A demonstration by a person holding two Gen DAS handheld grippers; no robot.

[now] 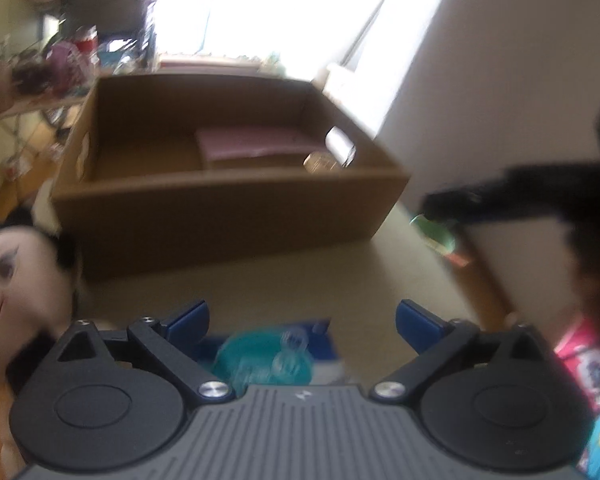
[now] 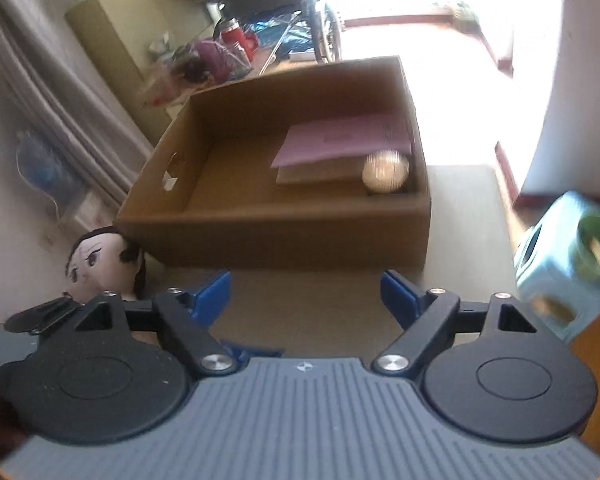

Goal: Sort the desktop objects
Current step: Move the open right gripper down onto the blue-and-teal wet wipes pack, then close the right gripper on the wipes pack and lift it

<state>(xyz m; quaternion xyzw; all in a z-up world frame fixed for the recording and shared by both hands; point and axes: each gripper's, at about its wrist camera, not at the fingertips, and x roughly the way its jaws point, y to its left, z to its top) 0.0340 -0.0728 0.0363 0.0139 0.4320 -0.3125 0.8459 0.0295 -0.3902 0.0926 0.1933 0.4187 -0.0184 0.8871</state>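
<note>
An open cardboard box stands on the beige table ahead of both grippers. Inside it lie a pink booklet and a shiny metal can at the right side. My left gripper is open and empty, above a teal plastic item on a blue sheet. My right gripper is open and empty, short of the box's front wall. It also shows as a dark blurred shape in the left wrist view. A plush doll head lies left of the box.
A light blue box with a green item sits at the table's right edge. A colourful red and blue package lies at the right. A cluttered side table and a wheelchair stand behind the box. Bright window light washes out the back.
</note>
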